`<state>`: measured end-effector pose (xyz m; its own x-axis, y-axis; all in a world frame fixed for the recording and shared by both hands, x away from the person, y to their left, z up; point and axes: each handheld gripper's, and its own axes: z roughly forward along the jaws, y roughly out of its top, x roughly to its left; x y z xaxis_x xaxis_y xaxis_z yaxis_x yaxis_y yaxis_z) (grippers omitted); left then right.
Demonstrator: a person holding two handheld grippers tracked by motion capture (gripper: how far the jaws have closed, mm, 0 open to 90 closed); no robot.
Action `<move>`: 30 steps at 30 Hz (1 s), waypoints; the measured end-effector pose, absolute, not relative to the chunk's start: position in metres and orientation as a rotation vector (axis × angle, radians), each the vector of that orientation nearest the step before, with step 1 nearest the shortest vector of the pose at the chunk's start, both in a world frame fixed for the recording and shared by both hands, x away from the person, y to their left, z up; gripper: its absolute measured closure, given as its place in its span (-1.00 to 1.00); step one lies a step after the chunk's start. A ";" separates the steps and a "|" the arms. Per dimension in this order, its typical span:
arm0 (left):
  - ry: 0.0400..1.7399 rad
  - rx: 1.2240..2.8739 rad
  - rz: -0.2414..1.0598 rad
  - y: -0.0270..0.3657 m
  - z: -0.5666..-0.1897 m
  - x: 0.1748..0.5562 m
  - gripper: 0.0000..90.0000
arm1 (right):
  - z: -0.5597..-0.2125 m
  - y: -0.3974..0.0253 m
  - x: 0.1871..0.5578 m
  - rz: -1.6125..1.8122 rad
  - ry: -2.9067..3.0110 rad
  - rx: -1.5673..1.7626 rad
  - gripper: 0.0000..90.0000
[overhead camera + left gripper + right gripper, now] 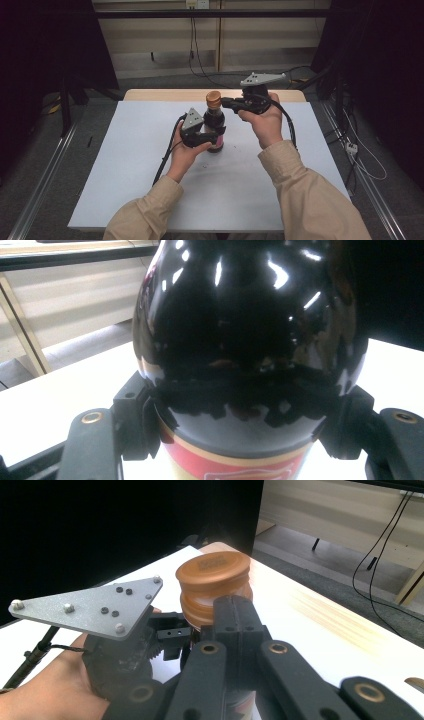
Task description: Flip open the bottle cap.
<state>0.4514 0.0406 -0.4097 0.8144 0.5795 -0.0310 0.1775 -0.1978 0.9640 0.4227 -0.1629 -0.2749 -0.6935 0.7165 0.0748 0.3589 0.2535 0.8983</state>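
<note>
Left tool point(218, 134) pinches the bottle point(215, 125); right tool point(226, 103), pressed together, seemingly touches its cap point(213, 99).

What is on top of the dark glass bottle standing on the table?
A round copper-brown cap closes the dark glass bottle. The right gripper is at the neck just below it, hiding the neck. The contents cannot be seen.

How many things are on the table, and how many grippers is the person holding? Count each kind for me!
Bottle: 1
Bottle cap: 1
Grippers: 2, the left gripper and the right gripper
Total: 4
</note>
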 end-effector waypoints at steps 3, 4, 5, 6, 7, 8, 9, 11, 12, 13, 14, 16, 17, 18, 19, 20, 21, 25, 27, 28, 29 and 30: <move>0.587 1.762 0.403 0.041 -0.410 0.452 -0.32 | -0.275 -0.163 0.423 1.429 2.180 0.991 1.00; 0.587 1.763 0.403 0.041 -0.410 0.452 -0.32 | -0.275 -0.163 0.423 1.429 2.179 0.990 1.00; 0.587 1.762 0.403 0.041 -0.410 0.451 -0.32 | -0.275 -0.163 0.423 1.432 2.178 0.990 1.00; 0.587 1.762 0.404 0.041 -0.410 0.451 -0.32 | -0.275 -0.163 0.423 1.434 2.178 0.993 1.00; 0.587 1.762 0.405 0.041 -0.410 0.451 -0.32 | -0.275 -0.163 0.423 1.433 2.178 0.989 1.00; 0.587 1.763 0.405 0.041 -0.410 0.451 -0.32 | -0.274 -0.163 0.423 1.430 2.179 0.989 1.00; 0.587 1.762 0.404 0.040 -0.410 0.451 -0.32 | -0.274 -0.163 0.423 1.427 2.180 0.988 1.00; 0.587 1.763 0.402 0.041 -0.410 0.451 -0.32 | -0.274 -0.163 0.423 1.425 2.181 0.988 1.00; 0.588 1.763 0.401 0.041 -0.410 0.452 -0.32 | -0.274 -0.163 0.423 1.426 2.183 0.989 1.00; 0.590 1.761 0.399 0.041 -0.410 0.452 -0.32 | -0.274 -0.163 0.423 1.430 2.183 0.989 1.00; 0.588 1.762 0.400 0.041 -0.410 0.452 -0.32 | -0.275 -0.163 0.424 1.436 2.184 0.993 1.00; 0.589 1.762 0.401 0.041 -0.410 0.452 -0.32 | -0.274 -0.163 0.424 1.442 2.179 0.996 1.00; 0.589 1.762 0.401 0.041 -0.410 0.452 -0.32 | -0.274 -0.163 0.424 1.443 2.174 0.995 1.00; 0.588 1.762 0.401 0.041 -0.410 0.452 -0.32 | -0.274 -0.163 0.424 1.442 2.177 0.993 1.00; 0.588 1.762 0.401 0.041 -0.410 0.452 -0.32 | -0.273 -0.163 0.424 1.441 2.176 0.992 1.00; 0.589 1.762 0.401 0.041 -0.410 0.452 -0.32 | -0.273 -0.163 0.424 1.442 2.176 0.991 1.00; 0.589 1.762 0.401 0.041 -0.410 0.452 -0.32 | -0.273 -0.163 0.424 1.443 2.174 0.993 1.00; 0.590 1.762 0.400 0.041 -0.410 0.452 -0.32 | -0.272 -0.162 0.425 1.439 2.175 0.994 1.00; 0.590 1.763 0.401 0.041 -0.410 0.451 -0.32 | -0.272 -0.161 0.425 1.437 2.178 0.991 1.00; 0.591 1.763 0.401 0.041 -0.409 0.452 -0.32 | -0.272 -0.161 0.425 1.430 2.186 0.987 1.00; 0.590 1.764 0.401 0.041 -0.409 0.451 -0.32 | -0.273 -0.161 0.425 1.427 2.189 0.984 1.00; 0.591 1.763 0.401 0.041 -0.410 0.451 -0.32 | -0.273 -0.161 0.425 1.427 2.189 0.984 1.00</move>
<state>0.4515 0.0409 -0.4095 0.8134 0.5806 -0.0348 0.1821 -0.1973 0.9633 0.4252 -0.1612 -0.2726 -0.6990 0.7106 0.0808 0.3608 0.2529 0.8977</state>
